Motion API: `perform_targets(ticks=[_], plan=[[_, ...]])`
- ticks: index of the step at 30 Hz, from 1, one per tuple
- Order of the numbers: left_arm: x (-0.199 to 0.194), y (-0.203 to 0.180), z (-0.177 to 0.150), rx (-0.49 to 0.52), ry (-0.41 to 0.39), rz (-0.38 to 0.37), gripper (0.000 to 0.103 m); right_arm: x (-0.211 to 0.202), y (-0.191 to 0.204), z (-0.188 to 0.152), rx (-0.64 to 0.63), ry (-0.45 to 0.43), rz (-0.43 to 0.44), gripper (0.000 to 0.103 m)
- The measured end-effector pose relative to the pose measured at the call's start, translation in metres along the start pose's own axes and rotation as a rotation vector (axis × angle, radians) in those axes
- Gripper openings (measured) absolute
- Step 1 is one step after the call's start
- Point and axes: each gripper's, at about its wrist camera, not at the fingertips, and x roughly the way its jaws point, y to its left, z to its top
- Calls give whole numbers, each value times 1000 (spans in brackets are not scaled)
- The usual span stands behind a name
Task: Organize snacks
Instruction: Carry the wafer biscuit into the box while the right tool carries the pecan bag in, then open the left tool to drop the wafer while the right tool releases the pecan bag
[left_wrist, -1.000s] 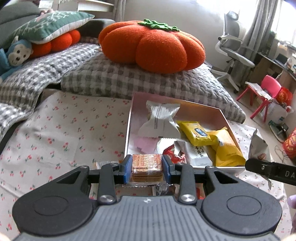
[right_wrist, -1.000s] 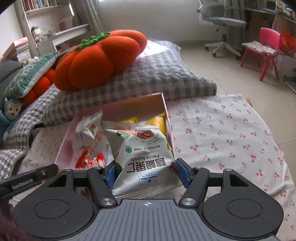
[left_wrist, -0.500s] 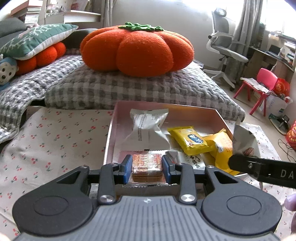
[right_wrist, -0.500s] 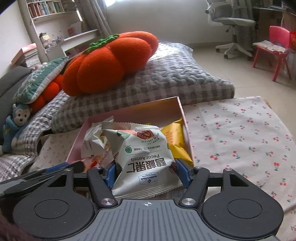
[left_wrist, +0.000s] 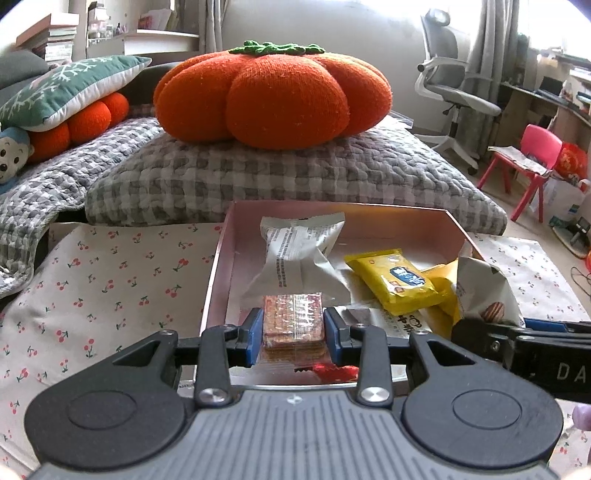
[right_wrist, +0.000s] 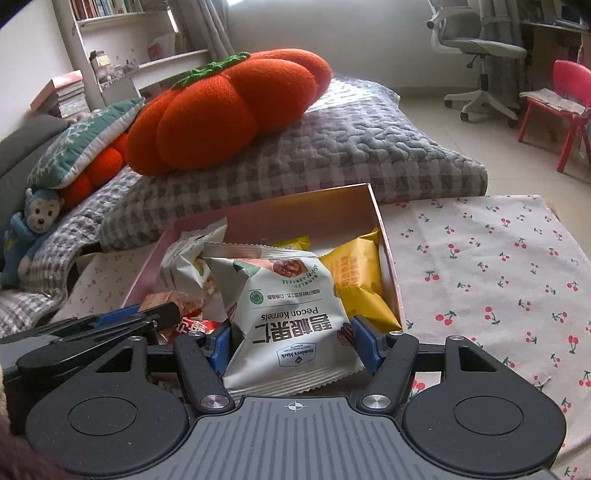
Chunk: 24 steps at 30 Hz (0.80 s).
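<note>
Pink box (left_wrist: 218, 266) sits on the cherry-print surface (left_wrist: 110, 280), already holding a white wrapper pack (left_wrist: 295, 254), yellow packs (left_wrist: 397, 280) and some red wrappers near the front wall.

Risks from here, my read:
- Both grippers are over the box's near end, close together. Left gripper tip shows right beside the pecan bag in the right wrist view, so the two could clash if I lower both at once.
- Pecan kernels bag (right_wrist: 291, 317) is puffy and slick, held only at its lower edges. It could squirt out or tip over the right wall onto the cloth.
- Cracker pack (left_wrist: 293, 325) is stiff but in loose clear film; film could slide on the pads and it drops crooked onto the red wrappers.
- Box is filling up, so the bag may end up perched on the yellow packs rather than settled.

Gripper state:
- Left gripper (left_wrist: 293, 332): narrow gap, pads pinching the cracker pack on both sides, just over the front wall of the box.
- Right gripper (right_wrist: 291, 347): spread fairly wide, pads pressed into both sides of the pecan kernels bag, held above the box's near right part, print facing me upside down.
</note>
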Motion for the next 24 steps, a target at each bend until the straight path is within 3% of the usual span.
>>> perform_targets(ticks=[8, 19, 24], plan=[[5, 4, -2, -9, 14, 6, 36, 1, 1, -2, -2, -8, -4, 68], [0, 0, -1, 15, 21, -5, 70, -9, -5, 1, 44, -12, 28, 83], [-9, -5, 2, 35, 30, -16, 80, -16, -6, 4, 54, -1, 41, 84]])
